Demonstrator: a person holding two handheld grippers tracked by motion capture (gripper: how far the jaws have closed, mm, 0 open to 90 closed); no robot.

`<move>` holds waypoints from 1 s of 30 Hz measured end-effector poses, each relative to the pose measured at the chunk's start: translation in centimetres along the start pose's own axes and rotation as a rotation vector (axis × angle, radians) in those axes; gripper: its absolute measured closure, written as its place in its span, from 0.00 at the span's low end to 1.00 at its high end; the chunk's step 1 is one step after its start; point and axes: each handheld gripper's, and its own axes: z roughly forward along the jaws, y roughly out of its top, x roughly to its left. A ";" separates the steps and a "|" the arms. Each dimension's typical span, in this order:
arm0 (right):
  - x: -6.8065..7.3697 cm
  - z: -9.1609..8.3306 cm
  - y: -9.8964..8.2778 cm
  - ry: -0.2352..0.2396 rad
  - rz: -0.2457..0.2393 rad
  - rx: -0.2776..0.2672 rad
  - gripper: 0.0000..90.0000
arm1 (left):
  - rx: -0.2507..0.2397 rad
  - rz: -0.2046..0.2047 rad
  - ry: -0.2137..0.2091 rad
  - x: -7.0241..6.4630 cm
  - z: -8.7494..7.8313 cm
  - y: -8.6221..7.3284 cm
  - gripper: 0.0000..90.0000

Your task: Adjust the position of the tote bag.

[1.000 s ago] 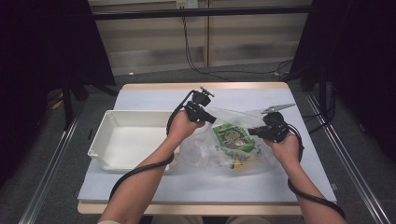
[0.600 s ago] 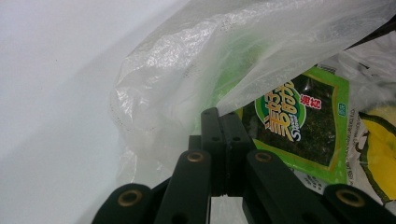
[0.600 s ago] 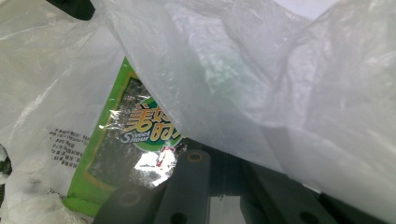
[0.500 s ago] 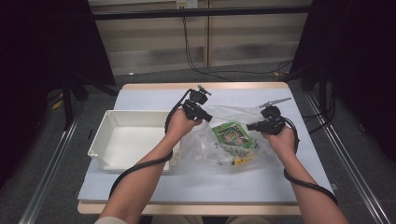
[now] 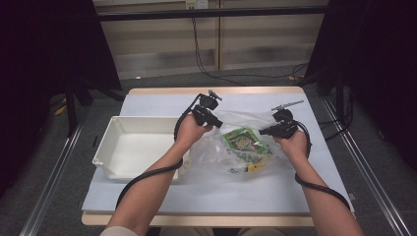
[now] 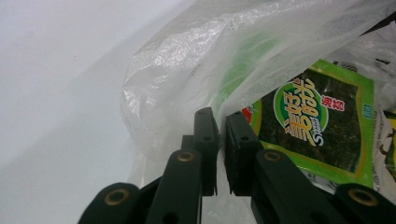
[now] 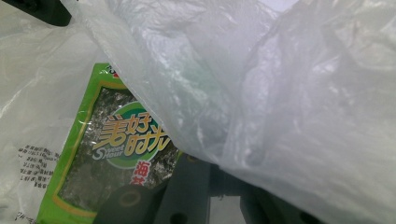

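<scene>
One low rectangular white plastic tub (image 5: 129,147) is sitting on one table (image 5: 275,189) covered in pale blue-white sheeting. One crumpled clear plastic bag (image 5: 231,147) is lying beside the tub, and inside it one green seaweed snack packet (image 5: 243,140) is showing plainly, with at least one more yellow-edged packet (image 5: 248,166) lying under it, too hidden to count further. Two black hand-held two-jaw grippers are working at the bag, the left gripper (image 5: 216,124) and the right gripper (image 5: 263,131), each trailing one black cable.
</scene>
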 end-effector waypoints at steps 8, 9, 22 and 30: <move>-0.1 0.8 0.3 -0.002 -0.009 0.014 1.00 | 0.012 -0.022 0.020 0.1 0.3 0.5 1.00; -0.2 1.0 0.3 -0.008 -0.015 0.018 1.00 | 0.015 -0.017 0.027 0.1 0.4 0.5 1.00; -1.0 1.7 1.3 -0.025 0.021 -0.010 1.00 | 0.007 -0.039 0.046 0.0 0.8 0.8 1.00; -1.3 2.0 1.7 -0.023 0.033 -0.016 1.00 | 0.001 -0.052 0.050 0.3 1.0 0.9 1.00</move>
